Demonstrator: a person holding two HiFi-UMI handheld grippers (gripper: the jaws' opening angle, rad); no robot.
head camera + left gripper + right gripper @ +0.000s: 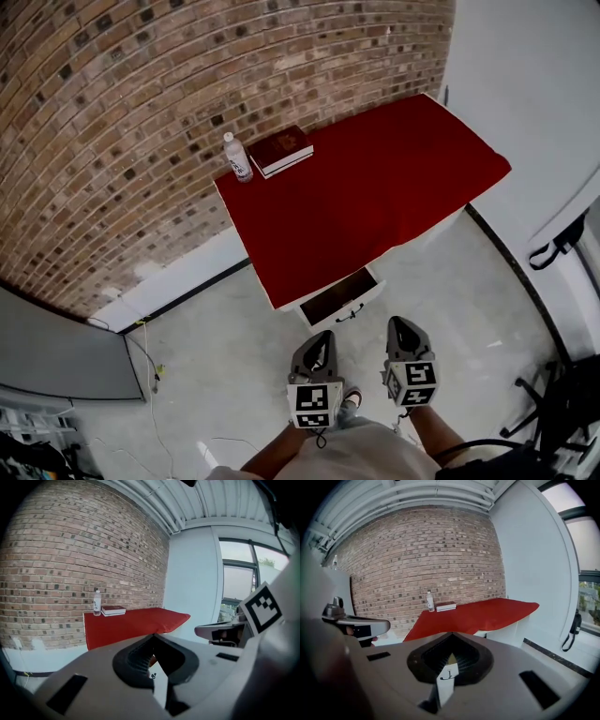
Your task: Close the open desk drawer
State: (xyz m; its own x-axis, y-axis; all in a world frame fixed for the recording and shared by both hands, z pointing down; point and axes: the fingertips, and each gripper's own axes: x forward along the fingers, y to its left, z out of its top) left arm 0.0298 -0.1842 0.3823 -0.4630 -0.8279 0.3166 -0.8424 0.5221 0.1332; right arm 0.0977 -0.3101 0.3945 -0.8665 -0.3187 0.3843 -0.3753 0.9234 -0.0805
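**Drawer open, both grippers held back**

The white drawer stands pulled out from the near left end of the desk, under the edge of its red cloth. Its inside is dark, and a dark handle sits on its white front. The left gripper and right gripper hang side by side just near of it, apart from it, each with jaws together on nothing. A bottle and a book sit at the far left corner.

A clear water bottle stands upright left of centre in the upper head view, just beside a red-covered book lying flat, both on a red cloth against the brick wall. Thin cables trail across the pale floor at lower left.
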